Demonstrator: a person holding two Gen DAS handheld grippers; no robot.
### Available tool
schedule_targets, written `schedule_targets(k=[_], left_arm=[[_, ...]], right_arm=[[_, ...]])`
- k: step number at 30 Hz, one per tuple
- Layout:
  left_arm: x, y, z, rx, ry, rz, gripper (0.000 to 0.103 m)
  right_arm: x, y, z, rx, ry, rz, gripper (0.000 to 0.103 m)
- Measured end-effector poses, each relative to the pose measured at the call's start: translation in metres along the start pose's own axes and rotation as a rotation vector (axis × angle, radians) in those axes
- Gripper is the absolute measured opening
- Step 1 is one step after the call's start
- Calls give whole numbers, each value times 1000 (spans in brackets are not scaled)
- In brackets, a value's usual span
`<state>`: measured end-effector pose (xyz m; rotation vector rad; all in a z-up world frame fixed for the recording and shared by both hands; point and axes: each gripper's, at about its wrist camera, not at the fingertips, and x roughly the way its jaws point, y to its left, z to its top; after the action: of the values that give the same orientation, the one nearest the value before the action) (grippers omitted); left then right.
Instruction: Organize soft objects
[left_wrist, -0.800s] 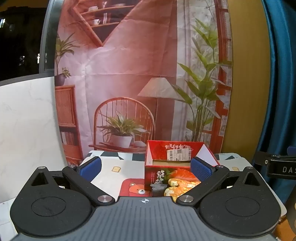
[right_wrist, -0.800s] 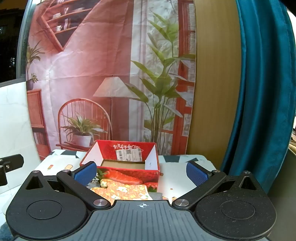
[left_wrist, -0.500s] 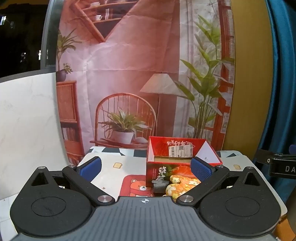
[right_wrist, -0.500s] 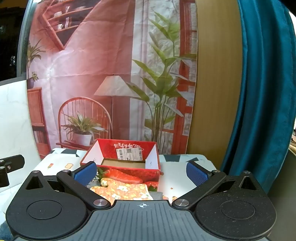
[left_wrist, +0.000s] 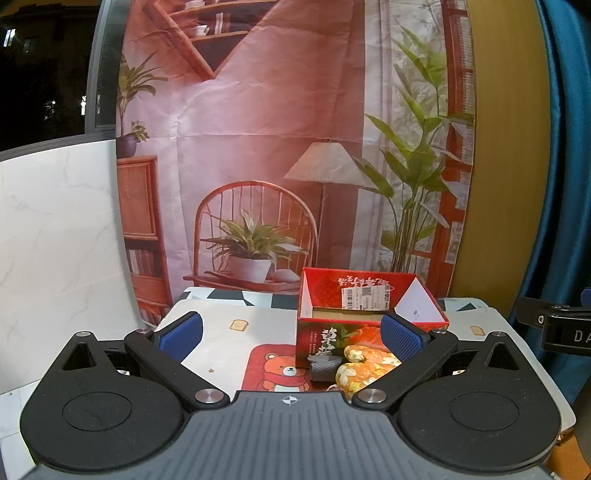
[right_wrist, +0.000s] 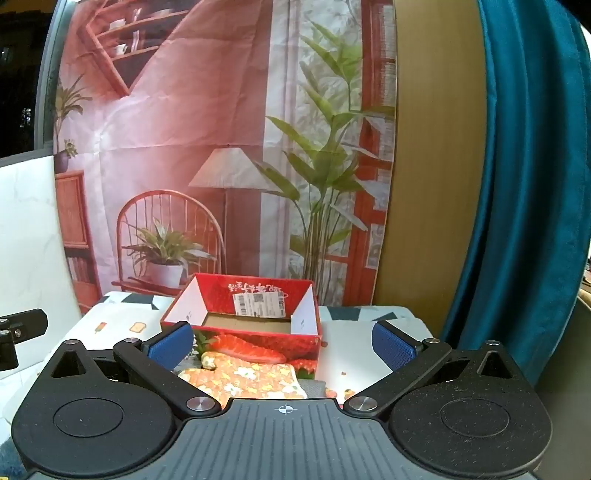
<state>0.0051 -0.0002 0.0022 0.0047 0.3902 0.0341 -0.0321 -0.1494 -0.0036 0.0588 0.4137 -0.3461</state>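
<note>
Lying on the patterned tablecloth (left_wrist: 221, 332) just in front of the open red box (right_wrist: 258, 306), the orange floral cloth (right_wrist: 247, 380) touched a grey cloth (left_wrist: 323, 367). Both the left gripper (left_wrist: 291, 332) and right gripper (right_wrist: 282, 345) hovered above, jaws spread wide, holding nothing.

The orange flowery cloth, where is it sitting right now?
In the right wrist view the orange flowery cloth lies on the table just in front of the open red box, low and left of centre, with a grey item at its right edge.
</note>
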Motion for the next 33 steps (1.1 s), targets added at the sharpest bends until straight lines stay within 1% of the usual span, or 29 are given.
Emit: schedule_targets(k=[10, 33], left_arm=[[-2, 0, -1, 2, -13, 12, 103], [-2, 1, -2, 3, -20, 13, 103]], right_arm=[[3, 0, 0, -4, 3, 0, 103], [3, 0, 1, -6, 7, -2, 103]])
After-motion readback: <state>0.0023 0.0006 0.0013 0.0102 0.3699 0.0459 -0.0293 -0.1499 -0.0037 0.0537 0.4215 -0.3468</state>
